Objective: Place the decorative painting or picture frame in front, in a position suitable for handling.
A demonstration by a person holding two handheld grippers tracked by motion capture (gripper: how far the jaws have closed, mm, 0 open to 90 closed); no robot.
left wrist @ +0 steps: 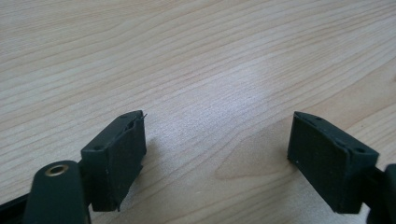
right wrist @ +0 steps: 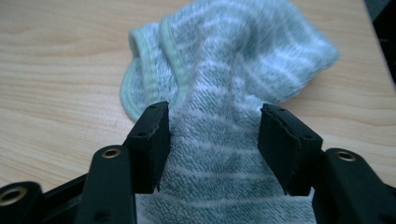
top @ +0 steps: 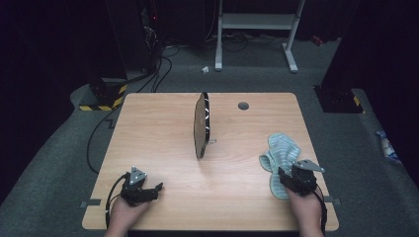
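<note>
At about seven o'clock on the table (top: 163,113), the left gripper (top: 157,188) lies low with its jaws spread wide and nothing but bare wood between them. At about five o'clock, the right gripper (top: 280,174) stands over the near end of the striped towel (top: 280,150), its jaws apart with the cloth bunched up between them (the pads sit close to the fabric, not squeezing it). Farther off, near the table's centre, a round board (top: 199,126) stands on edge.
</note>
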